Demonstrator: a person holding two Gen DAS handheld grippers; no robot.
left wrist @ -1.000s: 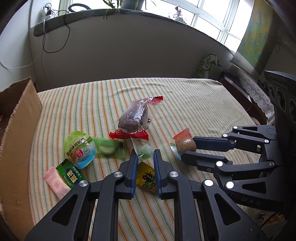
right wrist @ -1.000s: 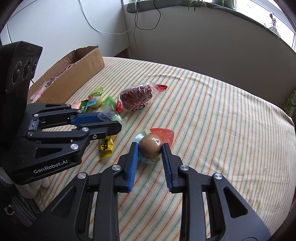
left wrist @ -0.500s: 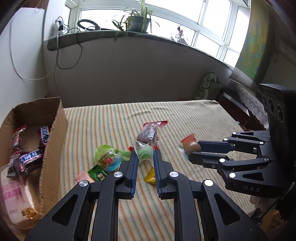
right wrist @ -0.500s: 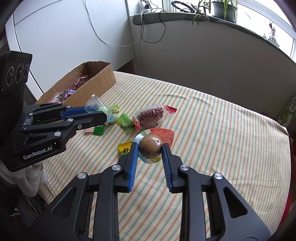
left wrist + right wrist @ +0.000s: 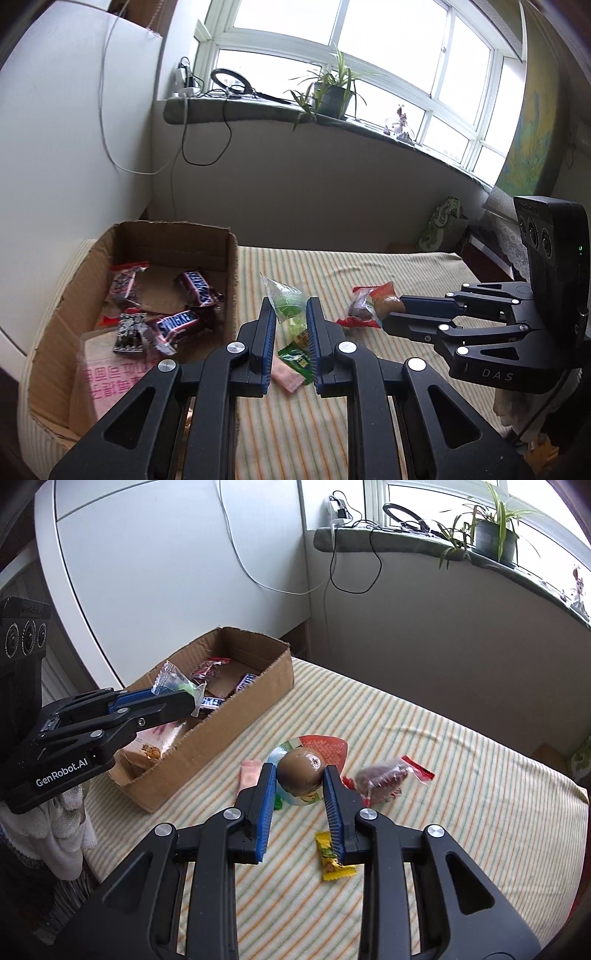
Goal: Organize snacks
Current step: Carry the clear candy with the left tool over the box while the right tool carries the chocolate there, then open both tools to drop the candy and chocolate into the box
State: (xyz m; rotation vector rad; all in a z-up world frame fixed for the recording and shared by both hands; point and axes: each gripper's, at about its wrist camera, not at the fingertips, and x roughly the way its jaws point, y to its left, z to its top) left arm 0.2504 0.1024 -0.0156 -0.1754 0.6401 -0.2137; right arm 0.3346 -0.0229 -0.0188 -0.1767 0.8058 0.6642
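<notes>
While both hands are loaded: mid-carry to the brown cardboard box (image 5: 273,675), nothing dropped in yet I'd say.
Left gripper (image 5: 290,314): clamped on a clear-wrapped green candy (image 5: 286,301), held in the air beside the box's near wall.
Right gripper (image 5: 300,775): pinching a brown egg-shaped jelly cup with a red foil lid (image 5: 301,768) above the striped cloth (image 5: 461,812).
Next: swing each over the box, then let go.
Hard to see: my left fingers cover the snacks below; box's near end is cut off.

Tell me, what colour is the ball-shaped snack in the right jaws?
Brown snack, shiny; clearest in the right wrist view.
</notes>
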